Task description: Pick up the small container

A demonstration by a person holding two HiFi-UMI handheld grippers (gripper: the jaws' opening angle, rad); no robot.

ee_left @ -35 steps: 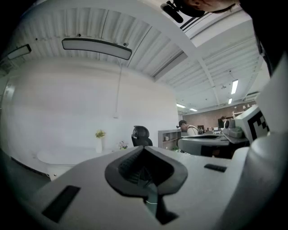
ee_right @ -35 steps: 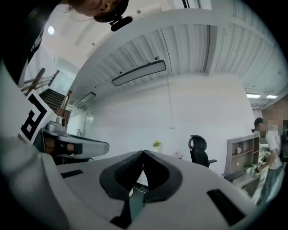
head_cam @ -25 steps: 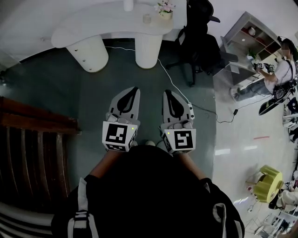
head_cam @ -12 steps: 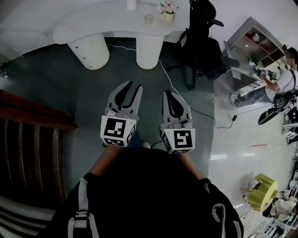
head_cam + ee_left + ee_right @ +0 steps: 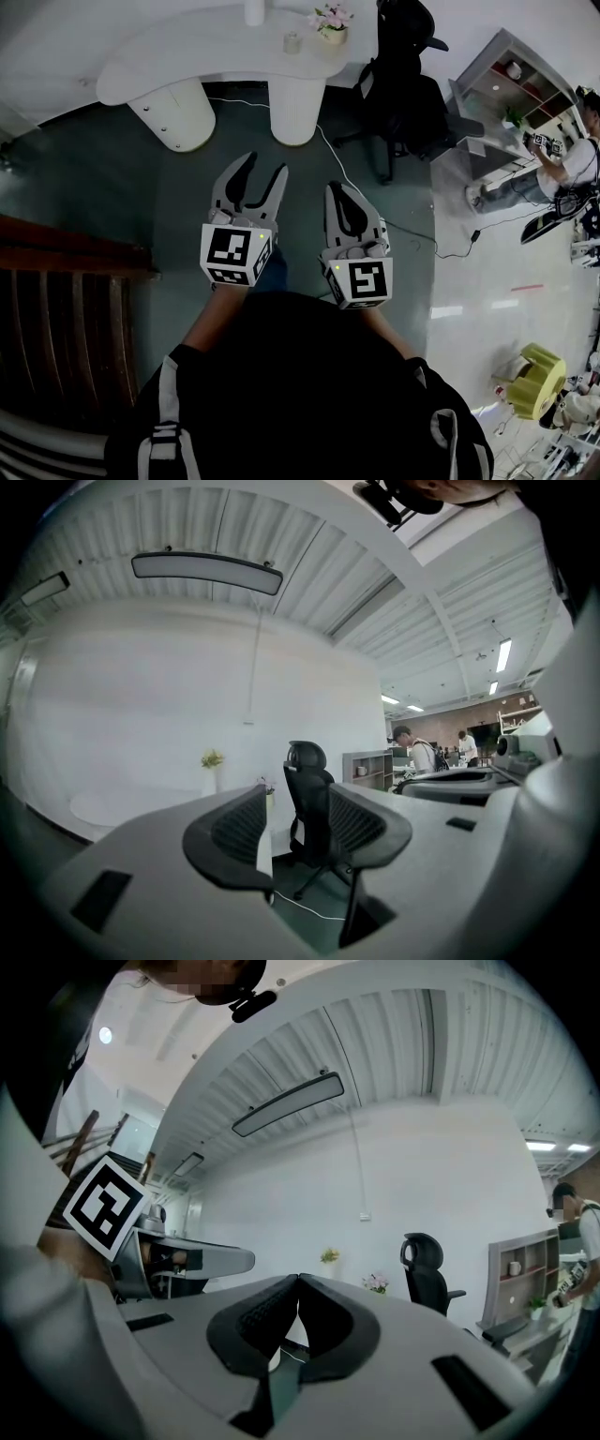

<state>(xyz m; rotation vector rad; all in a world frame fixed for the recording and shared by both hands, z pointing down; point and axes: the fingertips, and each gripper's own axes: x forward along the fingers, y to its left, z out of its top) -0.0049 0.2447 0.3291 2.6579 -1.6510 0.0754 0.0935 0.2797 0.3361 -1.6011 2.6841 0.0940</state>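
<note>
A small pale container (image 5: 292,41) stands on the white curved table (image 5: 187,58) far ahead, beside a pot of pink flowers (image 5: 330,22). Both grippers are held over the dark floor, well short of the table. My left gripper (image 5: 263,166) has its jaws apart and still opening, with nothing between them. In the left gripper view the left gripper (image 5: 297,801) frames only a black office chair (image 5: 309,799) in the distance. My right gripper (image 5: 337,187) is shut and empty. Its pads meet in the right gripper view, at the right gripper (image 5: 298,1281).
A black office chair (image 5: 405,80) stands right of the table, and a white cable (image 5: 349,169) runs across the floor. Dark wooden slats (image 5: 66,309) lie to the left. At the right are a grey shelf (image 5: 506,84), a person (image 5: 562,164) and a yellow stool (image 5: 534,378).
The left gripper's jaws have gone from shut to apart, and it has moved slightly forward. The right gripper has stayed shut in place.
</note>
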